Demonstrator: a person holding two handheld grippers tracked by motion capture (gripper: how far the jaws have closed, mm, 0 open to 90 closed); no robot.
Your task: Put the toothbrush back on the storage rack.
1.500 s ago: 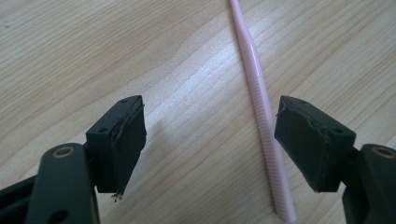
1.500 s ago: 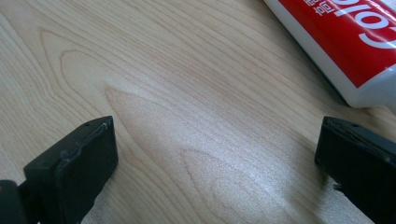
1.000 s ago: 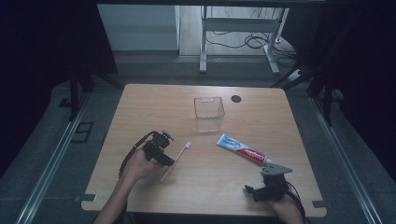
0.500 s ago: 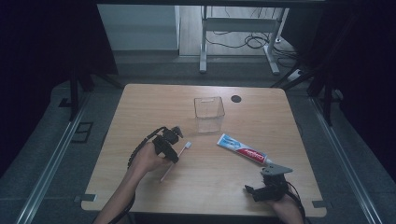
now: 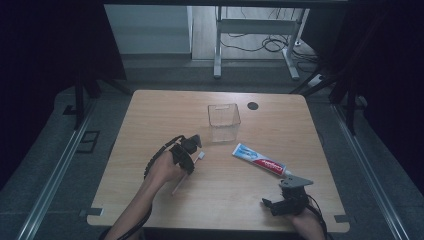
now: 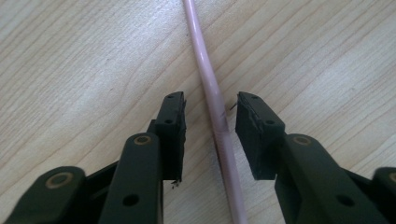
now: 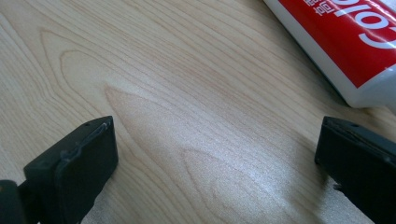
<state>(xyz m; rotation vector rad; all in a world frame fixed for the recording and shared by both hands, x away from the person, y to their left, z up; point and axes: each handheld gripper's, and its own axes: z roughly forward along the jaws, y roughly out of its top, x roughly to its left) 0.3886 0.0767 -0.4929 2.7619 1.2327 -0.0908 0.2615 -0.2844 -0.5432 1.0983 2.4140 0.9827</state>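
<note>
Straddling the pink toothbrush [image 6: 211, 88], the left tool [image 6: 208, 119] has its jaws partly open, one on each side of the handle, with a gap on both sides, so nothing is clamped. In the high view the left tool [image 5: 189, 150] sits left of centre on the wooden surface [image 5: 150, 115], the toothbrush [image 5: 201, 156] poking its white head out beyond it toward the clear box [image 5: 224, 120]. The handle lies flat on the wood. The right tool [image 7: 217, 163] has its jaws spread wide and holds nothing; bare wood lies between them, and the toothpaste [image 7: 345, 42] lies just beyond the right jaw. From above, the right tool [image 5: 280, 204] rests near the front right edge, close to the toothpaste [image 5: 260, 160]. A dark round hole [image 5: 253, 105] sits near the far edge.
</note>
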